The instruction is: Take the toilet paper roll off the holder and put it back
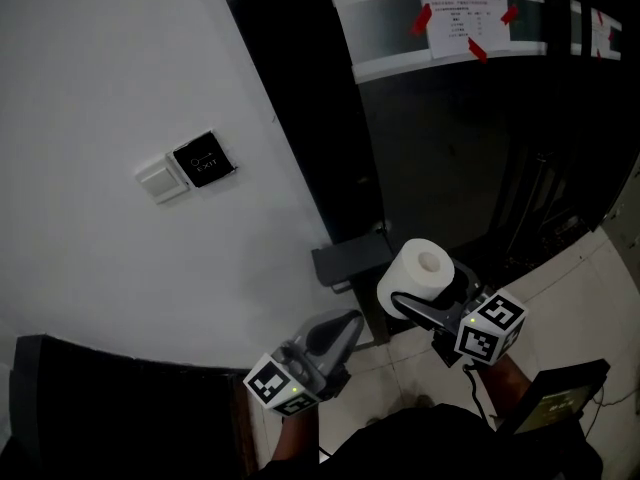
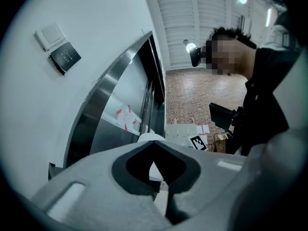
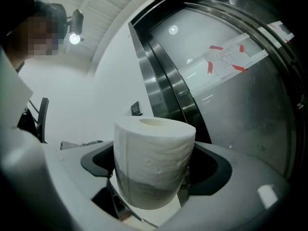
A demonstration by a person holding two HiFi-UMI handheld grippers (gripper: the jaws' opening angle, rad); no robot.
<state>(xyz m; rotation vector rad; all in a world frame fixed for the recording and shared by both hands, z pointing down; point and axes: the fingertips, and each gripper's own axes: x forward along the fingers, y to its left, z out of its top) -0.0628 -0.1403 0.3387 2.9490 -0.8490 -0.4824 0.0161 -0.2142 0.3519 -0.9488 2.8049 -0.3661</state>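
The right gripper [image 1: 425, 306] is clamping a white, upright toilet paper roll [image 3: 154, 153] by its sides, its dark padded jaws pressing in at 3 and 9 o'clock of the roll. The cardboard core is facing up. In the head view the roll is sitting at about 4 o'clock from the centre, just at 3 o'clock of a dark grey box-like fixture [image 1: 348, 262] mounted low on the white wall [image 1: 120, 68]. I cannot tell whether the roll is touching it.

The left gripper [image 1: 348, 323] is hovering at 7 o'clock of the roll, near it but apart. Its grey jaws are meeting at the tips with nothing between them.

A black square switch plate [image 1: 203, 159] beside a white switch [image 1: 160, 180] is sitting on the wall at 10 o'clock. A white paper notice taped with red strips [image 1: 465, 16] is hanging on the dark metal door [image 1: 430, 148] at 1 o'clock.
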